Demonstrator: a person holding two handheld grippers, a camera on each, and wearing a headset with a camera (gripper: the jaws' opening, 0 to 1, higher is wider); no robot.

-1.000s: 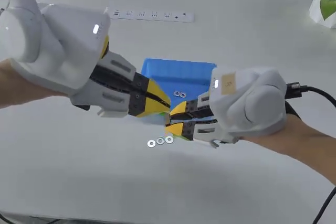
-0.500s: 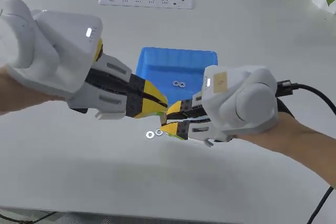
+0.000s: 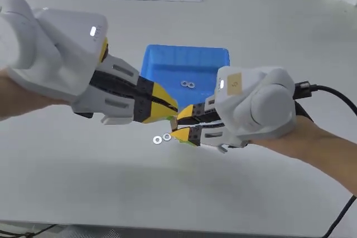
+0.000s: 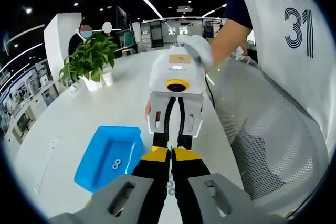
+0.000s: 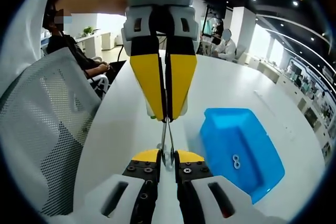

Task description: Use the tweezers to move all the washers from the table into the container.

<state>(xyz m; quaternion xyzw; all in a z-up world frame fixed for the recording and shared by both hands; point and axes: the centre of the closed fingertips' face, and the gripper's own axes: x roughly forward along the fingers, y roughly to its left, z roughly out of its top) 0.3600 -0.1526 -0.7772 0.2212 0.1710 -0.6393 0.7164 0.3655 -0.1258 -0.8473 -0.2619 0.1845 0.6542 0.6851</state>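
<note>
I'm holding my left hand-held gripper point(image 3: 173, 111) in from the left and my right hand-held gripper point(image 3: 178, 126) in from the right. The tips are meeting nose to nose, with the right one sitting slightly lower. Left jaws are pinching shut on the upper end of the tweezers point(image 5: 166, 129), and right jaws are sitting tight around the lower end. My left forearm point(image 3: 17, 96) and right forearm point(image 3: 318, 151) are angling inward.

A white table point(image 3: 268, 37), mesh chair point(image 4: 273, 129), potted plant point(image 4: 89, 59) and ceiling striplights point(image 4: 152, 8).
</note>
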